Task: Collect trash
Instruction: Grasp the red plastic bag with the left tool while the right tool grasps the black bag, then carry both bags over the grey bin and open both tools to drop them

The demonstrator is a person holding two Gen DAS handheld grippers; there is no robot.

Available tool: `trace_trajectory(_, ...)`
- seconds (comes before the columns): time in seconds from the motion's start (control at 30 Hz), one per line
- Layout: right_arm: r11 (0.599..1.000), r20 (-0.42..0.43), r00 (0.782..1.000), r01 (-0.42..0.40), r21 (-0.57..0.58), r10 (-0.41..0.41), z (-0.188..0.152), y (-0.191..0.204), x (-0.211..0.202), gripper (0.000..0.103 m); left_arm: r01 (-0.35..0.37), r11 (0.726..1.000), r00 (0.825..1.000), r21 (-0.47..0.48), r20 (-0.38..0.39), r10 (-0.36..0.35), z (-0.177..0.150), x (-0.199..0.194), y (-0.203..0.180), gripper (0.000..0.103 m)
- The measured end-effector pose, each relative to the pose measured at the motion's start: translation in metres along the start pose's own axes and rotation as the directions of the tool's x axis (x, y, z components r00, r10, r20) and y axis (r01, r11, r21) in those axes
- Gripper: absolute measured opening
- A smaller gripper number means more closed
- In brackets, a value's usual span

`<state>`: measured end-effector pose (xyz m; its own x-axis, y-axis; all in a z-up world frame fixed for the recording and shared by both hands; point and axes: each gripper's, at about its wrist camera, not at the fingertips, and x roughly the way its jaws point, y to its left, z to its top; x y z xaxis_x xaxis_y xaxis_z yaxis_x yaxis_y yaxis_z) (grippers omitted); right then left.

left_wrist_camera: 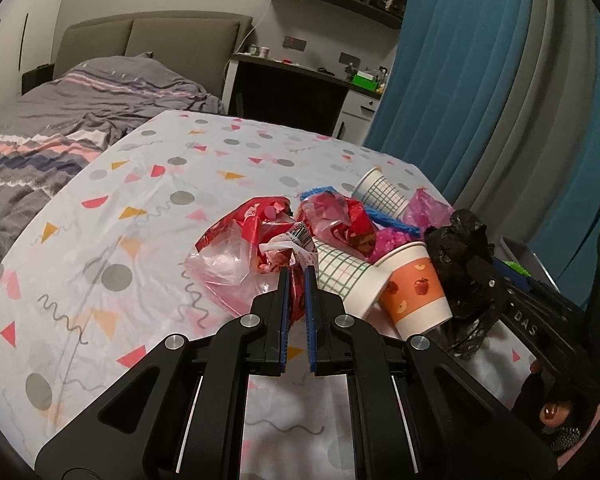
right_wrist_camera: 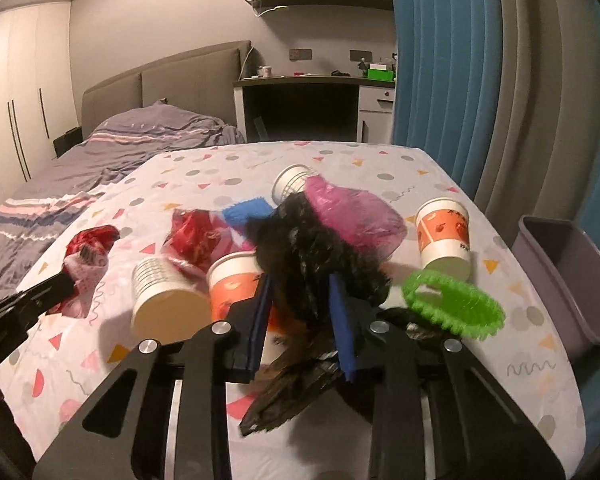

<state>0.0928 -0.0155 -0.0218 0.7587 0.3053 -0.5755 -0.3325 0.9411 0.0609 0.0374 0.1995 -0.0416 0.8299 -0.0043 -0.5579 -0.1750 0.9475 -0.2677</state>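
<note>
Fig. legend: two wrist views, trash heap on a table w/ a white plastic cloth printed w/ grey dots and coloured triangles [left_wrist_camera: 148, 184].

Left gripper [left_wrist_camera: 297, 274], lower centre of left view: jaws clenched on a fold of the crumpled red-and-clear plastic bag [left_wrist_camera: 240, 252]. Only a thin edge sits between the blue pads, prob. because film gives no firmer hold. In the right view the same bag [right_wrist_camera: 88, 256] hangs at the left edge, appar. raised off the cloth.

Right gripper [right_wrist_camera: 302, 292], lower centre of right view: jaws part-closed around a crumpled black plastic bag [right_wrist_camera: 312, 248], which bulges above the pads and trails below them; judged a grasp, the wad being bulky and keeping the jaws apart. In the left view this bag [left_wrist_camera: 460, 256] sits right of centre.

Remaining trash, mid-frame:
- orange-banded white paper cup w/ fruit print, on its side [left_wrist_camera: 416, 292]
- two white paper cups w/ grid lines, also toppled [left_wrist_camera: 384, 192]
- a second red bag [left_wrist_camera: 340, 216]
- crumpled magenta plastic bag [right_wrist_camera: 356, 216]
- blue fuzzy strip [right_wrist_camera: 246, 210]
- a second orange-banded cup, upright [right_wrist_camera: 444, 236], right of centre
- bright green toothed plastic ring [right_wrist_camera: 454, 308] just right of the right jaw

Grey-purple plastic bin [right_wrist_camera: 560, 276], right edge, beside the table: likely destination, close enough for short carries. Judgement: both bags gripped, none of it seen in the bin yet.
</note>
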Motion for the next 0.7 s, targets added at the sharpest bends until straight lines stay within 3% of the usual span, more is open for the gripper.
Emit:
trace_trajectory(0.07,1.000,-0.012,1.000,-0.010,0.000,0.010,0.001,0.000,0.003,0.015,0.005,1.000,1.000,0.000,-0.001,-0.005,-0.001,0.001,-0.002,0.006)
trace_trajectory(0.2,0.999,-0.007,0.999,-0.032,0.003,0.032,0.004,-0.003,0.004,0.004,0.007,1.000,1.000,0.007,-0.001,-0.007,-0.002,-0.001,-0.005,0.006)
trace_trajectory(0.7,0.996,0.186,0.979,-0.088,0.021,0.082,0.039,-0.020,-0.058,0.002,0.025,0.998,0.998,0.050,0.064,-0.028,0.014,-0.020,-0.022,0.006)
